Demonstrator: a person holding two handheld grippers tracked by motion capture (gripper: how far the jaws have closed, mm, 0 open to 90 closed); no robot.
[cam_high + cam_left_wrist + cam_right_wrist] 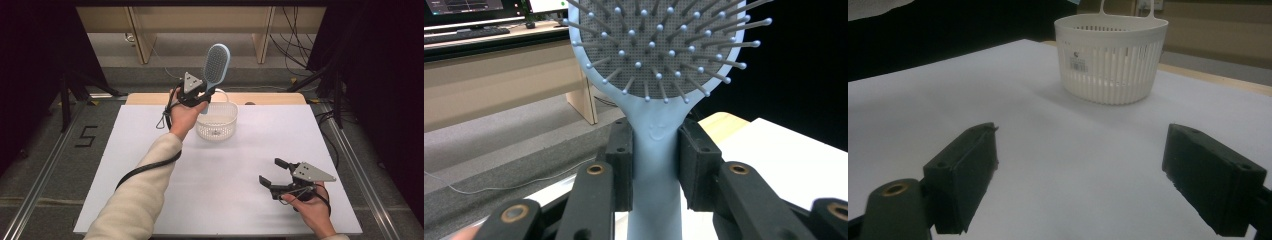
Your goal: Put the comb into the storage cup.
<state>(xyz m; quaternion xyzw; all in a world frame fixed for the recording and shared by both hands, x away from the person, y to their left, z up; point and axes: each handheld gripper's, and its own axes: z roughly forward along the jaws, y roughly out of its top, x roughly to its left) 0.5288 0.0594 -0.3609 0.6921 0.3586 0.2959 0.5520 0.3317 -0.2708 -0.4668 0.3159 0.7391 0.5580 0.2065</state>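
Nearest us, the right tongs [272, 177] rest low on the white desk [150, 150], jaws wide apart on nothing, well away from the action. Farther back, the left tongs [204, 94] are clamped on the handle of the blue hairbrush [216, 64], long axis standing almost upright, head on top. The white basket [216, 120] sits just below and beside it, mouth open. I'd say a short drop lands it, with bare desk all round.

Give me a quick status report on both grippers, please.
Left gripper shut on hairbrush handle, above basket. Right gripper open, low over table. Nothing blocking.
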